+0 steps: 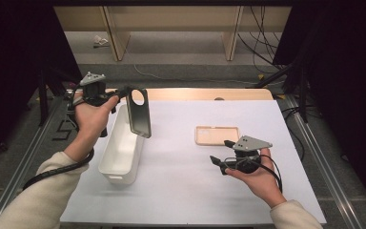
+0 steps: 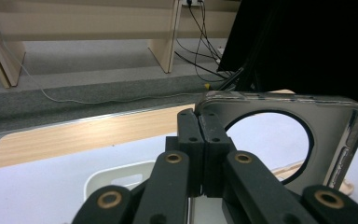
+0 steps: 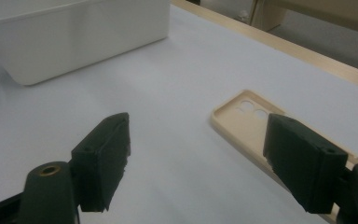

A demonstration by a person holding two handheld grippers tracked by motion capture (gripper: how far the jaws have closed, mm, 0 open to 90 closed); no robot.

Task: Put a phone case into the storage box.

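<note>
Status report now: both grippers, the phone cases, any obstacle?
Left gripper shut on dark phone case, held above white bin. Right gripper open, empty, beside beige phone case flat on table. Nothing in the way.

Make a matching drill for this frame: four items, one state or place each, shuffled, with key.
Items:
1. left gripper
2. right gripper
3. beige phone case
4. white bin

States:
A. lies flat on the white table cover, hollow side up
B. jaws apart, nothing between them
C. stands on the table's left side, below the lifted case
D. shut on the dark phone case, holding it in the air

Pairs: 1-D, 2-B, 3-A, 4-C
</note>
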